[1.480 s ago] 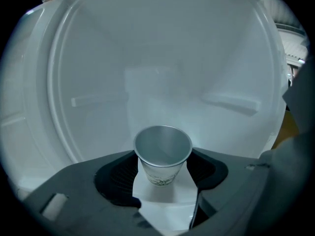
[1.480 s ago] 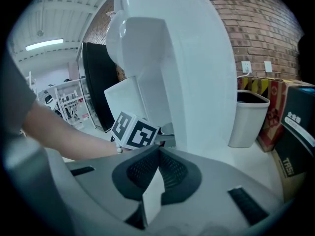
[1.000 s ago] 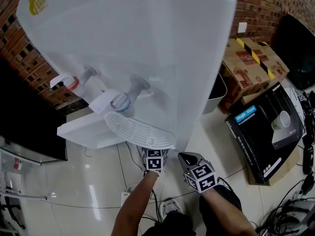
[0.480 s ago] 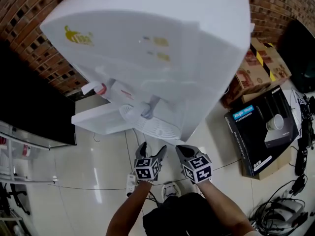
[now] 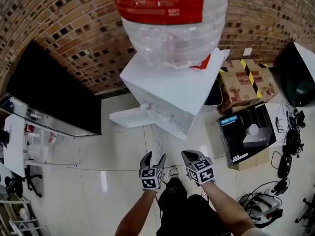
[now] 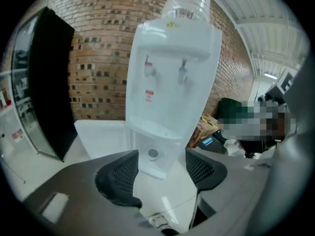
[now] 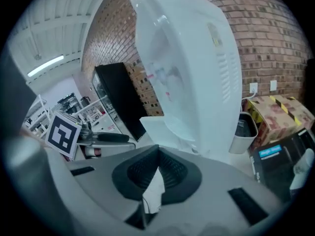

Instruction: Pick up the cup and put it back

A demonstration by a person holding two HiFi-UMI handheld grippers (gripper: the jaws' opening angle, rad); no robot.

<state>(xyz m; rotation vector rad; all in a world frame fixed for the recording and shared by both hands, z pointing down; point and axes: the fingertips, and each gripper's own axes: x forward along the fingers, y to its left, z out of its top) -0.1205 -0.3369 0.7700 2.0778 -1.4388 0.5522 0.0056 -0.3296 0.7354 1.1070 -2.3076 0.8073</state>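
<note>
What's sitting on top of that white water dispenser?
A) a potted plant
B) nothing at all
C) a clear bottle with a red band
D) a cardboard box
C: in the head view a clear bottle with a red band stands on top of the white water dispenser.

head view high, looking down, gripper views lower, facing forward, all share water dispenser

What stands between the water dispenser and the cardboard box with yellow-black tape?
A waste bin, beside the dispenser; the head view and right gripper view show it.
</note>
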